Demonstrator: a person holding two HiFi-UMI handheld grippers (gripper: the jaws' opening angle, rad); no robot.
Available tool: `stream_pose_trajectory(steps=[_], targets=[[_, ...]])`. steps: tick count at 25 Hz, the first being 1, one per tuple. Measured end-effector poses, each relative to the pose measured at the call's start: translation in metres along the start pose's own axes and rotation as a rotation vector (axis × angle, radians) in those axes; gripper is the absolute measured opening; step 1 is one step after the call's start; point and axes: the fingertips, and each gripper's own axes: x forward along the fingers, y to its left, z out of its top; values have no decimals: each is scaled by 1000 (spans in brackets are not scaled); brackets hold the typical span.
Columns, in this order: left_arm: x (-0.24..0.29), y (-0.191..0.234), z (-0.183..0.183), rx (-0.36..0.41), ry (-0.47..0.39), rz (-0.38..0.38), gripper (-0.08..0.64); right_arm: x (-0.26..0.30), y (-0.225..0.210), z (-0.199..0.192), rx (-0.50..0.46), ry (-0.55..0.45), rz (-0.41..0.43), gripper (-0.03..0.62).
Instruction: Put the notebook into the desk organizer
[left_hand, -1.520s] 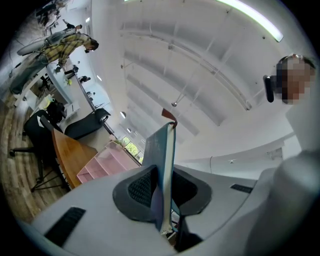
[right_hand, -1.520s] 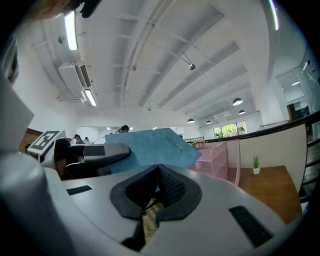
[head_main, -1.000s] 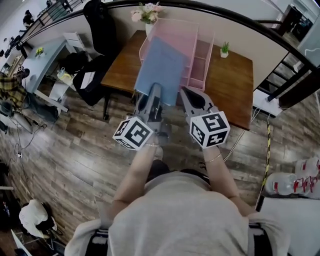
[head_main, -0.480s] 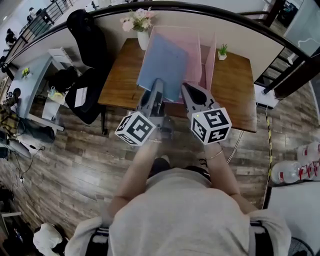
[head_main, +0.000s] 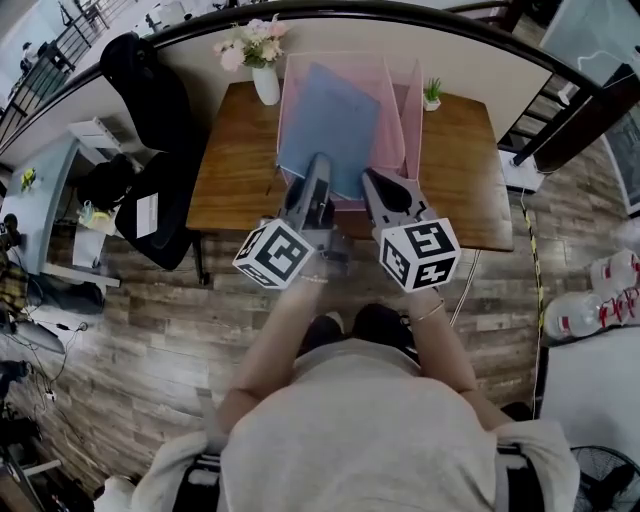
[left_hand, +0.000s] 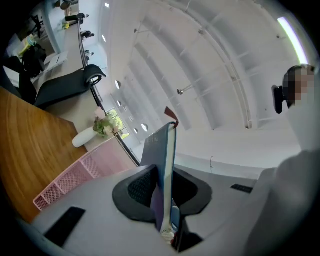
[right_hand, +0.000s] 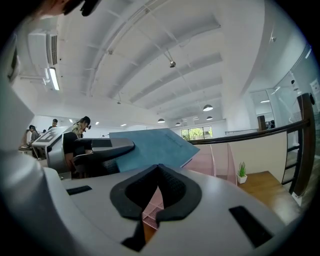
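While left gripper (head_main: 316, 186) is clamped on the notebook's (head_main: 330, 125) near edge | notebook: juts ahead of those jaws, tilted, over pink organizer (head_main: 412, 110) on desk (head_main: 460, 180) | right gripper (head_main: 376, 186): just beside left, jaws together, nothing between | organizer: ahead of both grippers

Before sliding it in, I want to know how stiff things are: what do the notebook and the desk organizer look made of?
The notebook has a matte blue cover, probably card or cloth-covered board, over pale paper pages seen edge-on. The desk organizer has pink perforated mesh walls, likely painted metal, possibly plastic.
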Motion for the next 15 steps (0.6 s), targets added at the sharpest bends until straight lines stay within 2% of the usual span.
stream_pose_trajectory(steps=[6, 15], targets=[[12, 8, -11, -34, 17, -2, 75, 3, -14, -4, -2, 12, -6, 12], [38, 12, -11, -79, -1, 32, 77, 14, -32, 13, -21, 13, 29, 12]])
